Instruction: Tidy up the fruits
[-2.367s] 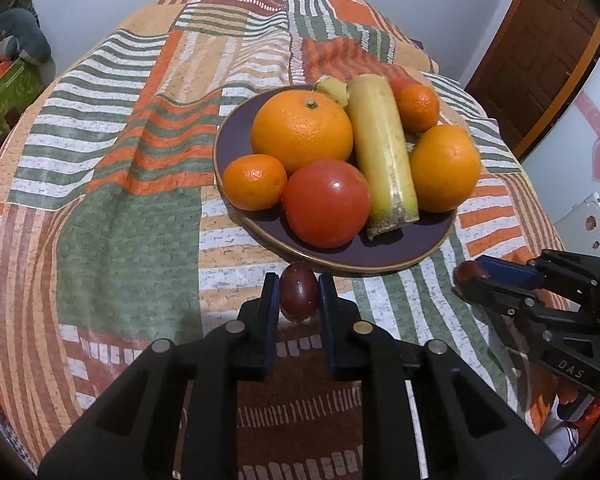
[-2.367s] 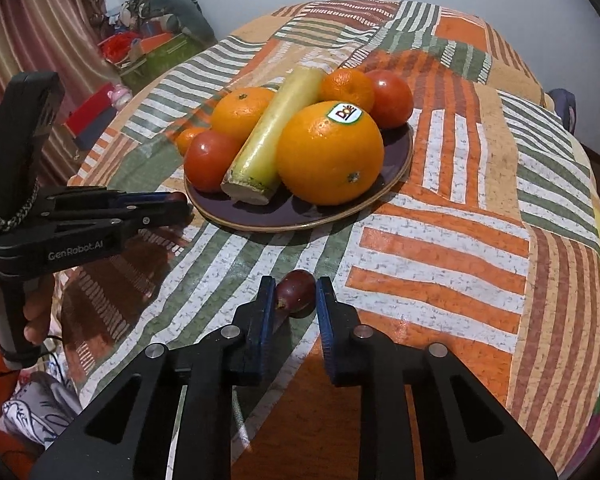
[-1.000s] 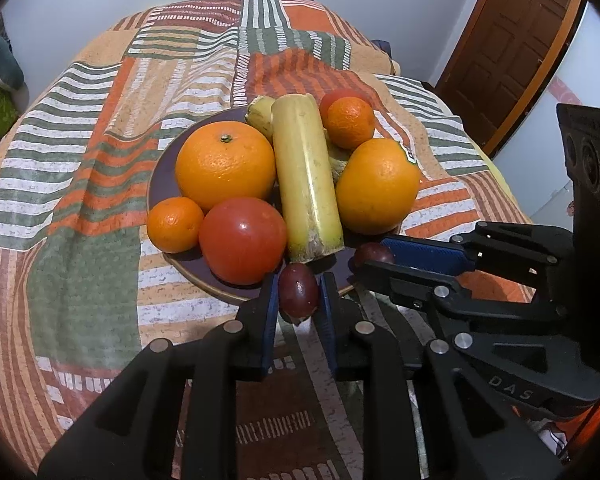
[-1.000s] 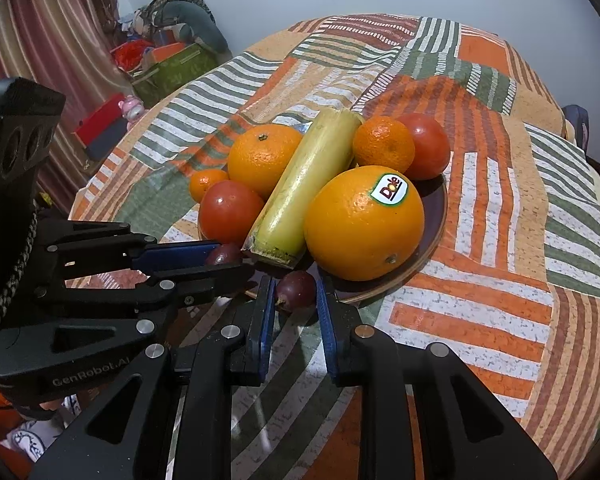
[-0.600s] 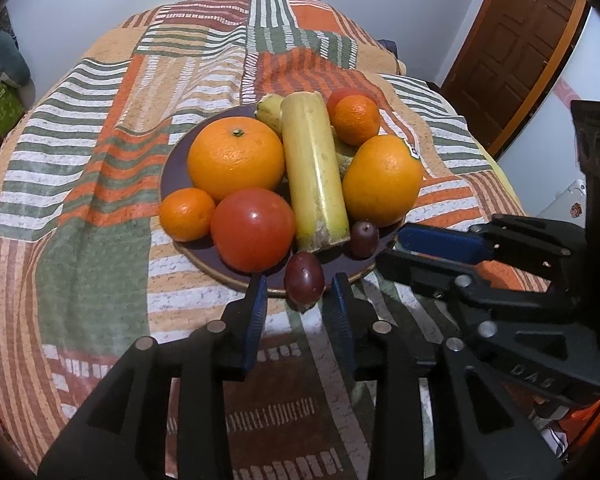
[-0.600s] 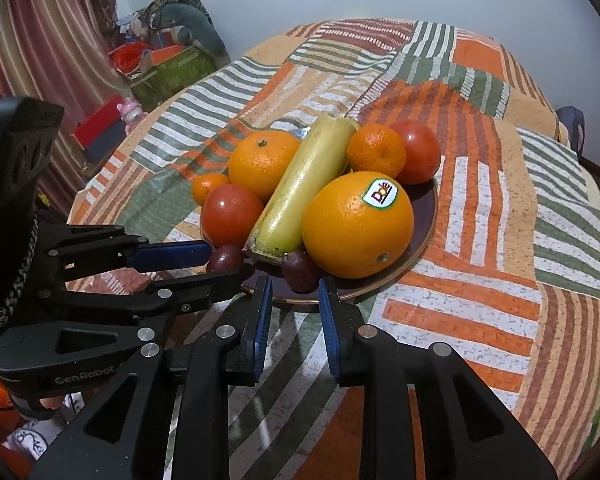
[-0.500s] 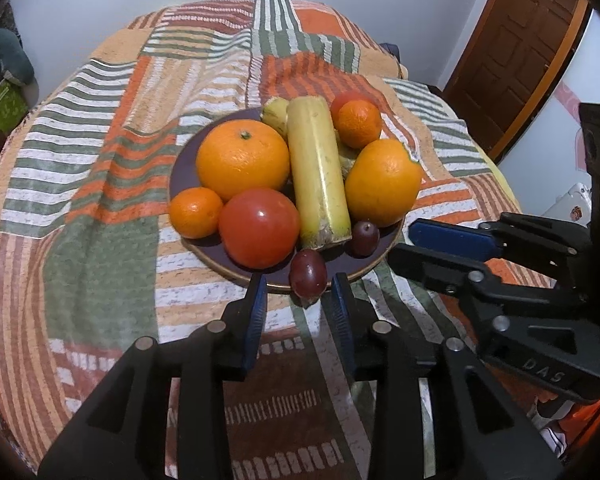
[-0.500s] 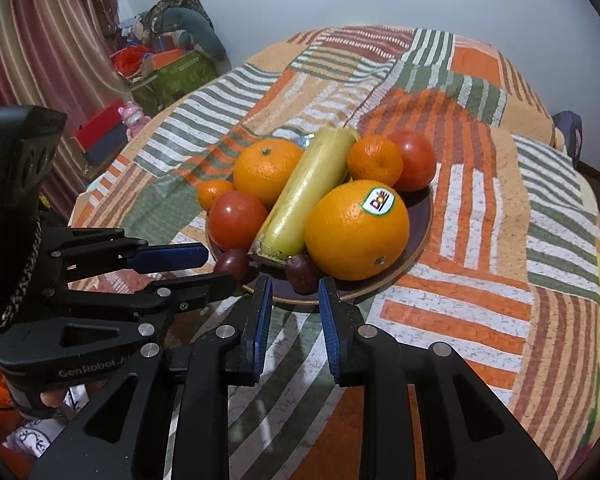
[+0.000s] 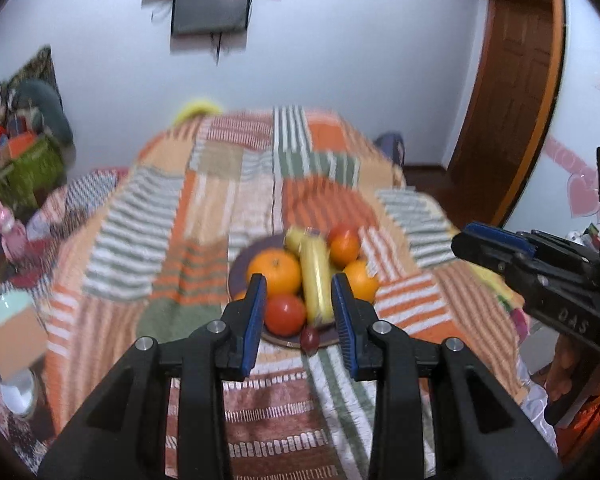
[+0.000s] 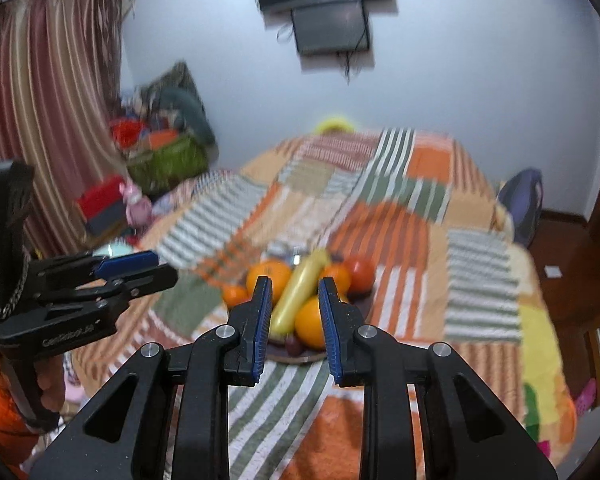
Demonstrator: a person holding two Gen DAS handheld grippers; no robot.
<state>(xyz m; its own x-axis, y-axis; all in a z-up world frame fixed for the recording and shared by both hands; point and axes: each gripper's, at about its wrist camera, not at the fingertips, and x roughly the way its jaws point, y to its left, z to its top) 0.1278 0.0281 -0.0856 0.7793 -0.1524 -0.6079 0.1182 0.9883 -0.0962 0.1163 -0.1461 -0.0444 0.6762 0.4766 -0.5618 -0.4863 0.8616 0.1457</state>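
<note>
A dark plate (image 9: pixel 238 264) on the striped cloth holds oranges (image 9: pixel 274 272), a yellow-green banana (image 9: pixel 316 276), a red tomato (image 9: pixel 285 314) and a dark grape (image 9: pixel 309 338) at its near rim. In the right wrist view the plate (image 10: pixel 364 306) shows the banana (image 10: pixel 298 290), a large orange (image 10: pixel 310 328) and a grape (image 10: pixel 293 345). My left gripper (image 9: pixel 300 320) is open and empty, held back above the near table edge. My right gripper (image 10: pixel 294 322) is open and empty too, held back likewise. Both views are blurred.
The patchwork cloth (image 9: pixel 204 208) covers the round table. A wooden door (image 9: pixel 512 92) stands at the right. A TV (image 10: pixel 324 4) hangs on the wall. Bags and toys (image 10: pixel 160 152) lie by the striped curtain (image 10: pixel 48 100). A purple bag (image 10: pixel 522 204) sits beyond the table.
Both grippers let go of their grapes onto the plate's near rim, opened wider, and pulled back and up from the plate.
</note>
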